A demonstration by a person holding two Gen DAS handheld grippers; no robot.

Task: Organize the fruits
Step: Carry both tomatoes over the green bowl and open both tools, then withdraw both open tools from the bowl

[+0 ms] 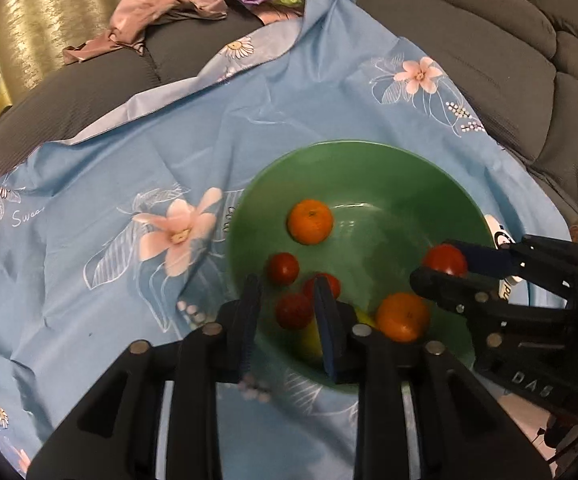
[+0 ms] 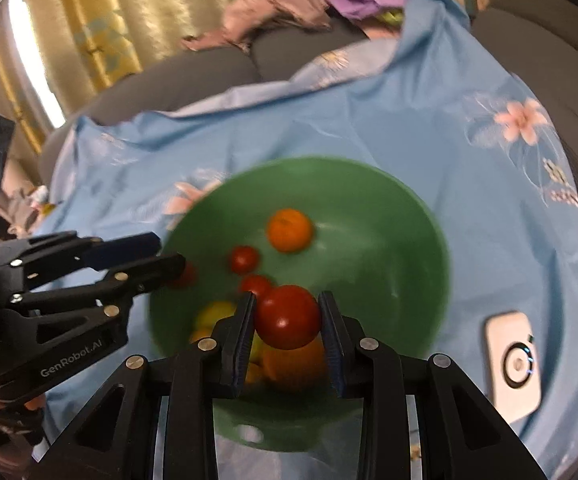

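My right hand-held gripper (image 2: pixel 287 318) clamps a tomato (image 2: pixel 287 317) above the bowl (image 2: pixel 417 216) for dropping in; my left hand-held gripper (image 1: pixel 287 312) hangs slightly apart, holding nothing.

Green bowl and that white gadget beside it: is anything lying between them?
No. In the right wrist view only bare blue cloth separates the green bowl from the white gadget.

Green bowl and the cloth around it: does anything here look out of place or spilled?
Nothing is spilled; the fruits lie inside the green bowl. One thing does not belong: a small white device lies on the blue floral cloth beside the bowl. The right tongs hold a tomato over the bowl.
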